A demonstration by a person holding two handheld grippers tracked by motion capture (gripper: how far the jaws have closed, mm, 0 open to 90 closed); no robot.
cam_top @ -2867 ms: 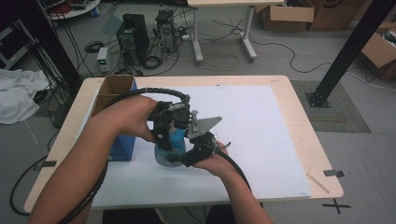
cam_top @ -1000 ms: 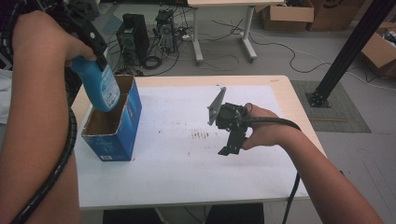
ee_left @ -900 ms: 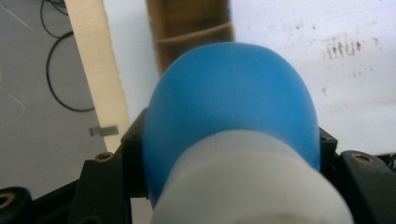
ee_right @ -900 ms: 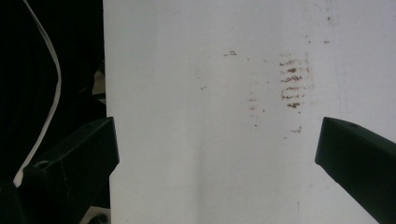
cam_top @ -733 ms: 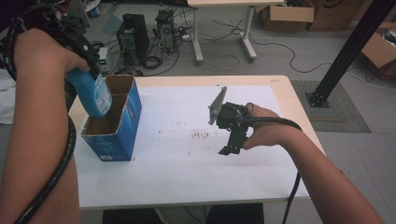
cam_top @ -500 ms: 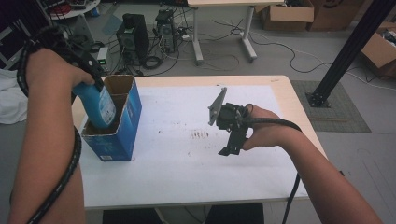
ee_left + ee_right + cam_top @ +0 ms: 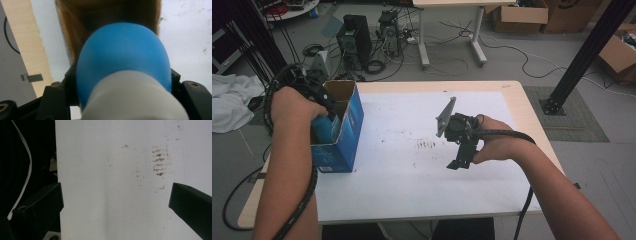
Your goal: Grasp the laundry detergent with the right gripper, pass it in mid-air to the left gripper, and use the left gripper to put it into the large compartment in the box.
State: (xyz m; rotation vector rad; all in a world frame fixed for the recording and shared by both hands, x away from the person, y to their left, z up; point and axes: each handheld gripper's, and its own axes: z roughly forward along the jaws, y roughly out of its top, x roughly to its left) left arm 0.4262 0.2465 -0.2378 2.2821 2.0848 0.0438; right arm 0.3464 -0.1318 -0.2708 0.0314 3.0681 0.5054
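The blue bottle [image 7: 123, 60] is right at the mouth of the box [image 7: 343, 131], base first, with its white cap [image 7: 132, 97] toward the camera in the left gripper view. From above, a patch of blue [image 7: 323, 129] shows inside the open top of the box, under the person's left hand [image 7: 292, 105]. The left gripper [image 7: 120, 87] is clamped on the bottle, its black jaws pressed against either side of the body just past the cap. Brown cardboard walls show beyond the bottle's rounded end.

The box stands upright near the left edge of the table [image 7: 522, 92], on the white sheet [image 7: 402, 170] that covers most of the top.

Over on the right, well apart from the box, the right gripper [image 7: 459, 162] hangs above the sheet, tips pointing down. Its jaws are spread wide with nothing between them, just white sheet and a patch of brown smudges [image 7: 158, 161] in the right gripper view. From above, those smudges [image 7: 427, 145] lie between box and right gripper.
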